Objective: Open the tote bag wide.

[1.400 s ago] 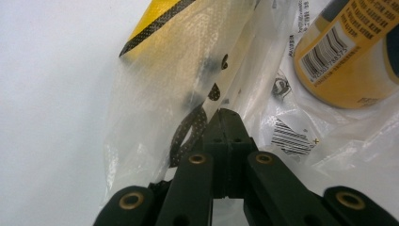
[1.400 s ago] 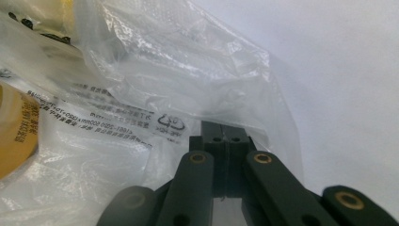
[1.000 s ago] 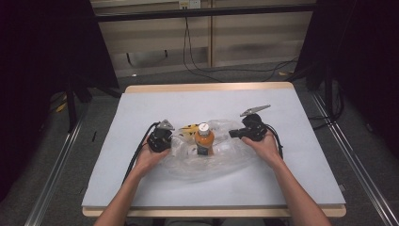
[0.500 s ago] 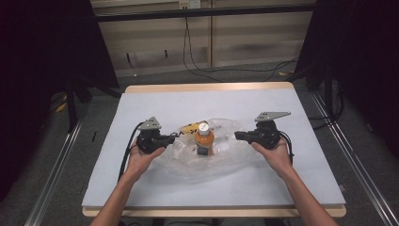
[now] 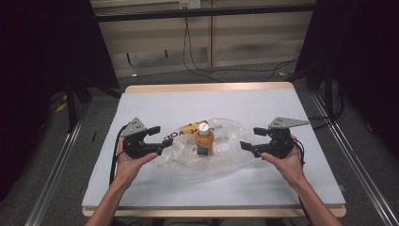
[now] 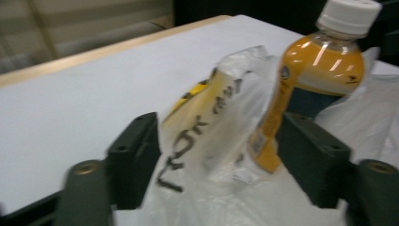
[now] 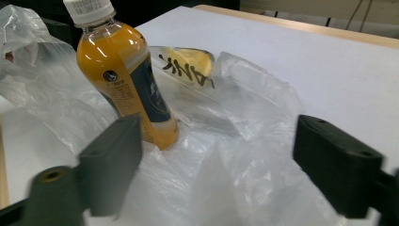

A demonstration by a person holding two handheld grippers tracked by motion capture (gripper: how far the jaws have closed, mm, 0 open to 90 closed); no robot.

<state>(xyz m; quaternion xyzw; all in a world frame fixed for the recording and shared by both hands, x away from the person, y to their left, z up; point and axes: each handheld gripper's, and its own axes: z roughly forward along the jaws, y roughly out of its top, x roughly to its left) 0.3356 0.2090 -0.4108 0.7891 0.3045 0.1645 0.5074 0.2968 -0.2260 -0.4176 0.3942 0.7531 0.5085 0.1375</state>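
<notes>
An orange drink bottle [image 5: 204, 139] with a white cap stands upright in the middle of a crumpled clear plastic bag [image 5: 228, 151] on the table. A yellow packet [image 5: 187, 130] lies inside the bag behind it. My left gripper [image 5: 161, 135] hovers at the bag's left edge. Its jaws have just been opening, and loose bag film [image 6: 221, 155] lies between them without being pinched. My right gripper [image 5: 252, 138] sits at the bag's right edge. Its jaws have also just been opening, over bag film [image 7: 244, 174]. The bottle [image 7: 124, 80] stands beyond its left jaw.
The white tabletop [image 5: 188, 101] has a wooden rim [image 5: 207, 87] at the far side. Black cables [image 5: 197, 66] lie on the floor behind it. Metal rails [image 5: 51, 174] run along both sides of the table.
Both hands have drawn outward from the bottle, the left one leftward and the right one rightward, and risen slightly. Both pairs of jaws have opened off the bag. The bottle stays upright.
</notes>
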